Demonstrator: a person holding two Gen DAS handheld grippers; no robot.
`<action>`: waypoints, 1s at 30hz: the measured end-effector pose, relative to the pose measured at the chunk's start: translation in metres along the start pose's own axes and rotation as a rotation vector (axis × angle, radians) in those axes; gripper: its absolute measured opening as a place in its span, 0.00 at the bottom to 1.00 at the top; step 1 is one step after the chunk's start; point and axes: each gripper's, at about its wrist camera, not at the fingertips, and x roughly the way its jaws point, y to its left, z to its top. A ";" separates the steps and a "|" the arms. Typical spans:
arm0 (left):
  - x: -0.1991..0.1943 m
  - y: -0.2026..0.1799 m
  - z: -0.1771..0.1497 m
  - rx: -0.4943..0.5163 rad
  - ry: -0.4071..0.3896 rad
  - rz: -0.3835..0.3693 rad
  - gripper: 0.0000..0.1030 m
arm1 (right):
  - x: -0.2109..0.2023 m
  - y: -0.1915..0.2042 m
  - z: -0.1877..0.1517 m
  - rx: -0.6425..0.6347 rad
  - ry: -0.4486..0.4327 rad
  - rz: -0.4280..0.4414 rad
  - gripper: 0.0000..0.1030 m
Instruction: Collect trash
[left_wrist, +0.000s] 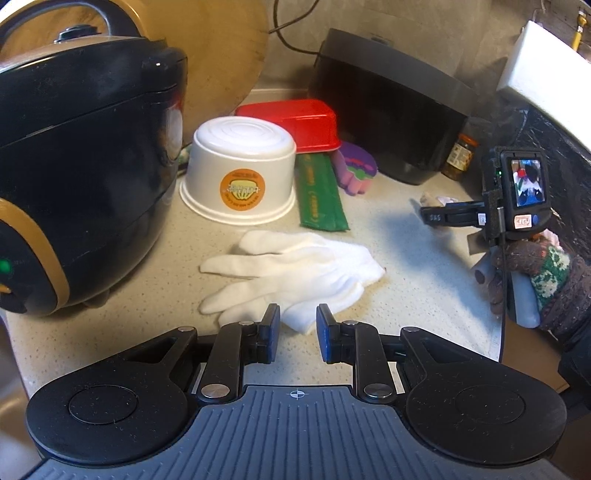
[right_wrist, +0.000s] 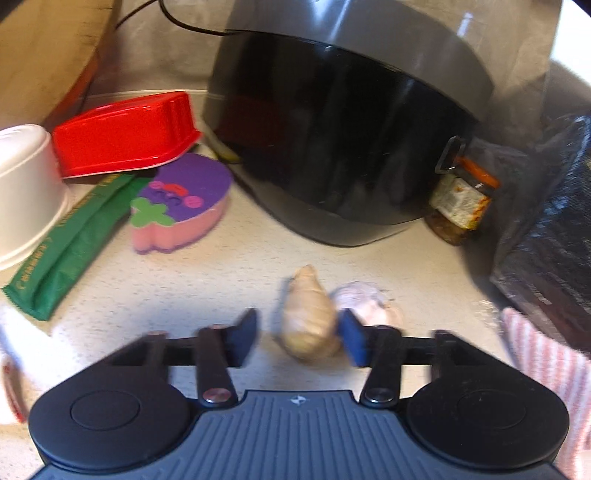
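Straddling the ginger piece (right_wrist: 312, 325), right tool (right_wrist: 299, 338) is standing unclosed, while I am holding left tool (left_wrist: 294, 330) parted, empty, above white glove (left_wrist: 291, 273) on surface (left_wrist: 406, 258).

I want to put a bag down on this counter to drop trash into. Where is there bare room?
The widest bare patch of counter lies right of the white glove, before the black appliance. A smaller one sits between the sponge and the ginger. It is crowded at the back: upturned bowl, red container and green packet.

Both wrist cameras look down close over one countertop (left_wrist: 406, 266).
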 end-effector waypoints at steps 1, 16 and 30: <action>0.001 0.000 0.000 0.001 0.001 -0.005 0.24 | -0.002 -0.002 0.000 0.007 0.008 0.016 0.34; 0.020 0.012 0.032 -0.014 -0.063 -0.021 0.24 | -0.052 -0.002 -0.027 0.050 -0.008 0.200 0.33; 0.100 -0.012 0.079 0.162 0.038 0.002 0.24 | -0.113 0.010 -0.061 0.052 -0.036 0.377 0.53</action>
